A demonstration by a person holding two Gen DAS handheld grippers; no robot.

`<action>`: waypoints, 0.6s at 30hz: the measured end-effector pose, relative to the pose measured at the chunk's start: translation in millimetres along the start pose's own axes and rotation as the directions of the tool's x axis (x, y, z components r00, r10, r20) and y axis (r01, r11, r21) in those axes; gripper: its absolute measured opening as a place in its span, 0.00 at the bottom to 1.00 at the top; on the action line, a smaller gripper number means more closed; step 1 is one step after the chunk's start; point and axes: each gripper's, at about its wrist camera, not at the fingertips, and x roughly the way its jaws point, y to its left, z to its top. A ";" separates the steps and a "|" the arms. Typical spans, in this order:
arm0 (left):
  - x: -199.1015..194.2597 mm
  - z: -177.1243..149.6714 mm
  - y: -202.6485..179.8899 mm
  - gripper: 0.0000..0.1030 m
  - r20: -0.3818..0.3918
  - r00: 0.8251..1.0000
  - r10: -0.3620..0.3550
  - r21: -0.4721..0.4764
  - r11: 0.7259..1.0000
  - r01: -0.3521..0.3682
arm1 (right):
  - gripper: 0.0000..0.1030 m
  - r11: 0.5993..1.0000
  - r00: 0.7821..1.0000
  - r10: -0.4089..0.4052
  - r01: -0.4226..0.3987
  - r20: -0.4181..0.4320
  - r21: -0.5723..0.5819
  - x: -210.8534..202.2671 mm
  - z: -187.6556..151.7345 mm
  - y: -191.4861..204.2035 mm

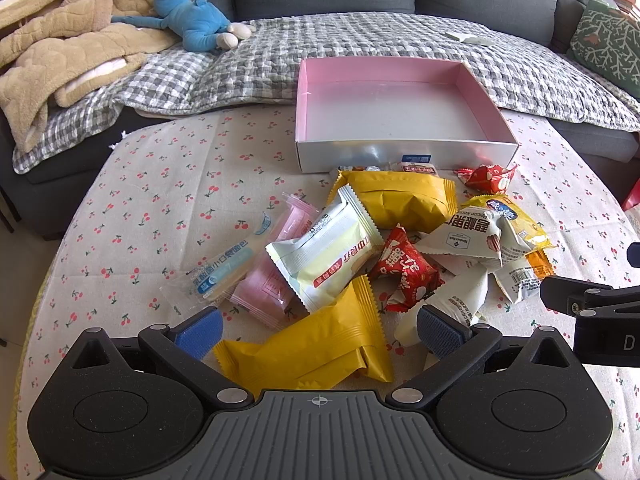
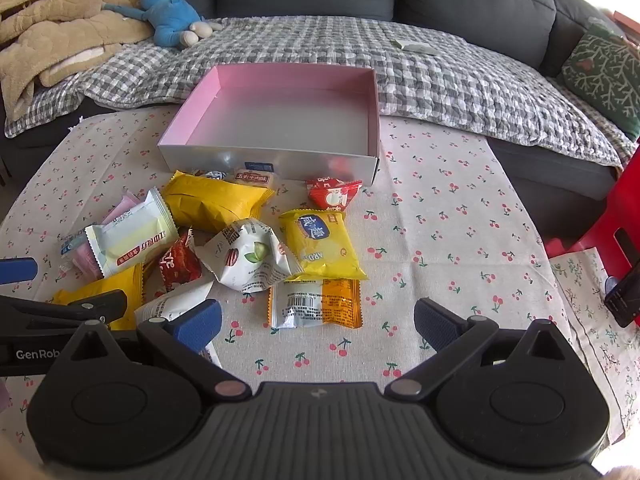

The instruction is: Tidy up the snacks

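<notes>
A pile of wrapped snacks lies on the cherry-print tablecloth (image 1: pixel 160 208) in front of an open box (image 1: pixel 400 120) with pink inner walls; nothing lies inside the box. My left gripper (image 1: pixel 320 330) is open, its pads on either side of a yellow packet (image 1: pixel 320 344). Beyond it lie a white-and-cream packet (image 1: pixel 328 252), a red packet (image 1: pixel 404 268) and a larger yellow packet (image 1: pixel 400 200). My right gripper (image 2: pixel 318 326) is open and empty, just in front of an orange-and-white packet (image 2: pixel 316 302). The box also shows in the right wrist view (image 2: pixel 280 120).
A grey sofa with a checked quilt (image 1: pixel 360 48) runs behind the table. A beige blanket (image 1: pixel 60 40) and a blue plush toy (image 1: pixel 192 16) lie on it at the left. A red stool (image 2: pixel 616 216) stands at the right. The right gripper's arm (image 1: pixel 592 304) shows at the left view's edge.
</notes>
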 end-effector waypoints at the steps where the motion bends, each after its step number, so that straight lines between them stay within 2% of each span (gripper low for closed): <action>1: 0.1 0.1 0.3 1.00 0.000 1.000 0.000 0.000 1.000 0.000 | 1.00 1.000 1.000 0.000 0.000 0.000 0.000 0.1 -0.1 0.0; 18: 0.1 0.0 0.5 1.00 0.001 1.000 0.001 0.001 1.000 -0.001 | 1.00 1.000 1.000 -0.007 0.007 -0.011 -0.003 2.5 -0.8 0.0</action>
